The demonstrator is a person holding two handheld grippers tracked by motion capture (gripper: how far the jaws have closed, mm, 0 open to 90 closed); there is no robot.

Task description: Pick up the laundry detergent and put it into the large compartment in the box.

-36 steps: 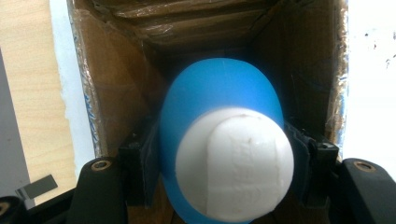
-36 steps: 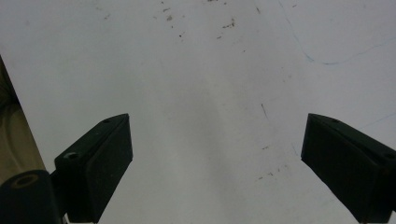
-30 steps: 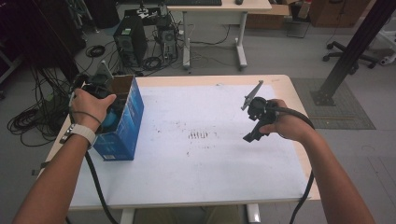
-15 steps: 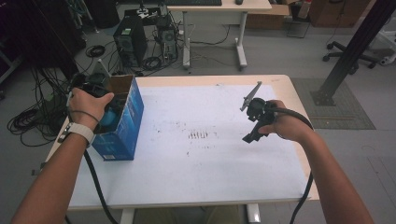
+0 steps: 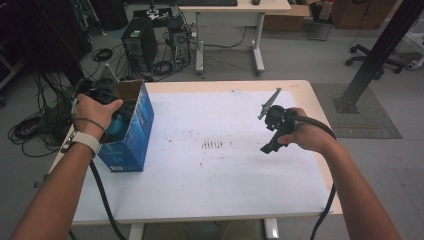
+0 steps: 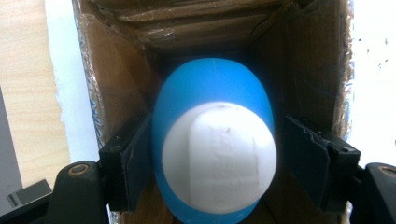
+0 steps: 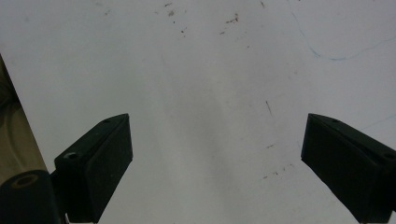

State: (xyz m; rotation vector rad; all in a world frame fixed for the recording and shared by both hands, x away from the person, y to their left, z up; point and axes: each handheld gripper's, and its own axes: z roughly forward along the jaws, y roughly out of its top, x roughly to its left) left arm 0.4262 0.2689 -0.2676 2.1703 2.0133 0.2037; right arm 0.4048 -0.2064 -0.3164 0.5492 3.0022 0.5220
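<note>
In the left gripper view, a blue egg-shaped object with a white end (image 6: 215, 144) lies inside a cardboard box (image 6: 299, 60). My left gripper (image 6: 217, 154) reaches into the box with a jaw on each side of the object. The left jaw touches it and a narrow dark gap shows at the right jaw. In the high view the blue-sided box (image 5: 132, 132) stands at the table's left edge with the person's left hand (image 5: 92, 112) over its opening. My right gripper (image 5: 269, 146) hovers over the right of the white table (image 5: 210, 185), open with nothing between its jaws (image 7: 215, 158).
The white tabletop has faint marks near its middle (image 5: 214, 145). Beyond the table stand a computer tower (image 5: 141, 47), floor cables (image 5: 35, 130), a second desk (image 5: 235, 7) and a black post (image 5: 375, 55) at the right.
</note>
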